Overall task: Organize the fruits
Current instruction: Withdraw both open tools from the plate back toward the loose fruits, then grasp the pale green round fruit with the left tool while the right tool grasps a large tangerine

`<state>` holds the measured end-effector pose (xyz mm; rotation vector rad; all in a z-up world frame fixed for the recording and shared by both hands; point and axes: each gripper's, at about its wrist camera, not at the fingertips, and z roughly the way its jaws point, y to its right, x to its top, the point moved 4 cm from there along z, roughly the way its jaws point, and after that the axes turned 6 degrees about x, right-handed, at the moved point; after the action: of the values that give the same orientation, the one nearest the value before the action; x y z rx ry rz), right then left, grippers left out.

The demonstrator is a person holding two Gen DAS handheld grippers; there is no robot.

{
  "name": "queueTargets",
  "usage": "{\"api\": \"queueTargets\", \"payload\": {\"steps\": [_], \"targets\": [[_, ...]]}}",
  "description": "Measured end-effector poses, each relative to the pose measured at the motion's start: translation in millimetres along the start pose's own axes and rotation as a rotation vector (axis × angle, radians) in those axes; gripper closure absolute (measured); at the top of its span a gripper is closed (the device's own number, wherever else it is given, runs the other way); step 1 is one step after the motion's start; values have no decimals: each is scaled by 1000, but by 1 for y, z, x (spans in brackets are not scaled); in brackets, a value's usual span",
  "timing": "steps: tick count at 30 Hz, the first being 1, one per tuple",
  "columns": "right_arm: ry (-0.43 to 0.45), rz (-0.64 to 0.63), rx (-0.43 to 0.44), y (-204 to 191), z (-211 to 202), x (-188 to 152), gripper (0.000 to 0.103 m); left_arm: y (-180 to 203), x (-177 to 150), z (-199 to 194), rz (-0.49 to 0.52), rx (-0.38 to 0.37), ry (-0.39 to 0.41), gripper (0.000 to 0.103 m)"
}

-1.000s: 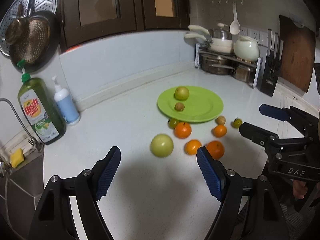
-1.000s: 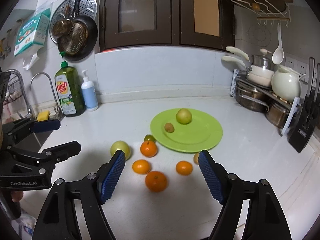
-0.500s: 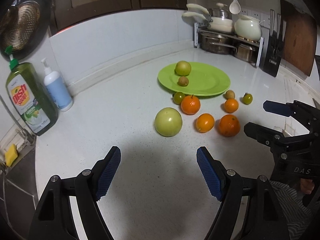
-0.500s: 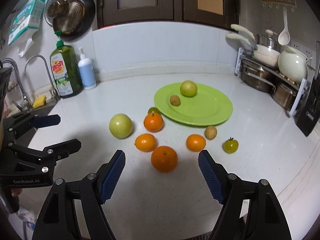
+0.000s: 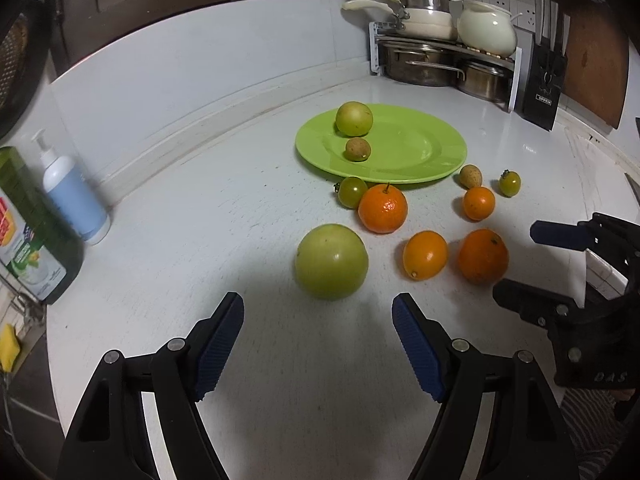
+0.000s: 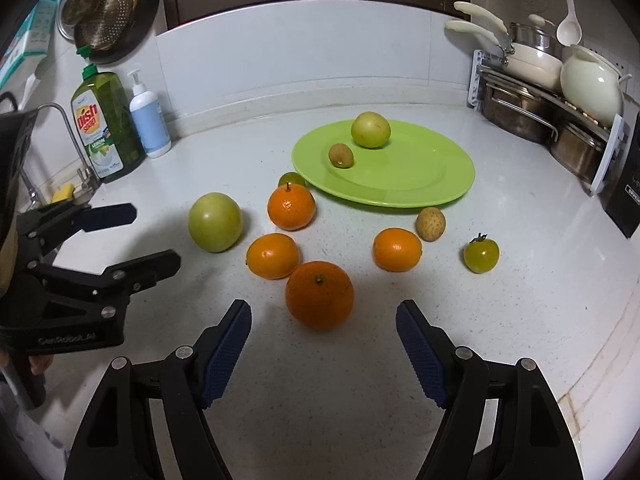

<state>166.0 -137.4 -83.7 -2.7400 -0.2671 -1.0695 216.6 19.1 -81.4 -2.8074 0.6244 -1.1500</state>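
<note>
A green plate [image 5: 420, 148] [image 6: 420, 172] holds a green apple [image 5: 354, 119] [image 6: 370, 129] and a small brown fruit [image 5: 357, 149] [image 6: 341, 155]. In front of it lie several oranges, two green tomatoes and a pale small fruit [image 6: 430, 223]. My left gripper [image 5: 318, 320] is open, empty, just short of a big green apple [image 5: 331, 261] [image 6: 215, 221]. The right gripper [image 6: 323, 326] is open too, with a large orange [image 6: 319, 294] [image 5: 483, 255] just beyond its fingertips. Each gripper shows in the other's view: the right gripper [image 5: 536, 264], the left gripper [image 6: 140, 236].
Dish soap [image 6: 105, 124] and a pump bottle [image 6: 147, 118] stand at the back left beside a sink tap [image 6: 60, 128]. A rack of pots [image 6: 536, 92] and a knife block [image 5: 546, 76] fill the back right corner. The counter edge runs along the right.
Both grippers came down and forward toward the loose fruit, which now looks larger and nearer. The jaws stayed apart and nothing was picked up.
</note>
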Motion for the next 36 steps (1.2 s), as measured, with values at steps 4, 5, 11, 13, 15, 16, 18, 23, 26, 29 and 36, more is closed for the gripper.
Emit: {"api": "queueTargets", "payload": {"steps": [4, 5, 11, 13, 15, 16, 18, 23, 26, 29, 36], "targets": [[-22, -1, 3, 1, 7, -1, 35, 3, 5, 14, 18, 3, -12, 29], [-28, -3, 5, 1, 8, -1, 37, 3, 6, 17, 18, -2, -16, 30], [-44, -1, 14, 4, 16, 0, 44, 7, 12, 32, 31, -17, -28, 35], [-48, 2, 22, 5, 18, 0, 45, 9, 15, 35, 38, -19, -29, 37], [-50, 2, 28, 6, 19, 0, 46, 11, 18, 38, 52, -17, -30, 38], [-51, 2, 33, 6, 20, 0, 48, 12, 18, 40, 58, -17, -34, 39], [-56, 3, 43, 7, 22, 0, 49, 14, 19, 44, 61, -19, -42, 44], [-59, -1, 62, 6, 25, 0, 54, 13, 21, 50, 44, -36, -56, 53], [-61, -8, 77, 4, 26, 1, 59, 14, 20, 50, 42, -39, -58, 54], [-58, -14, 79, 3, 25, 0, 60, 14, 19, 49, 44, -36, -56, 54], [-49, -14, 82, 4, 23, 1, 60, 12, 17, 40, 20, -16, -51, 54]]}}
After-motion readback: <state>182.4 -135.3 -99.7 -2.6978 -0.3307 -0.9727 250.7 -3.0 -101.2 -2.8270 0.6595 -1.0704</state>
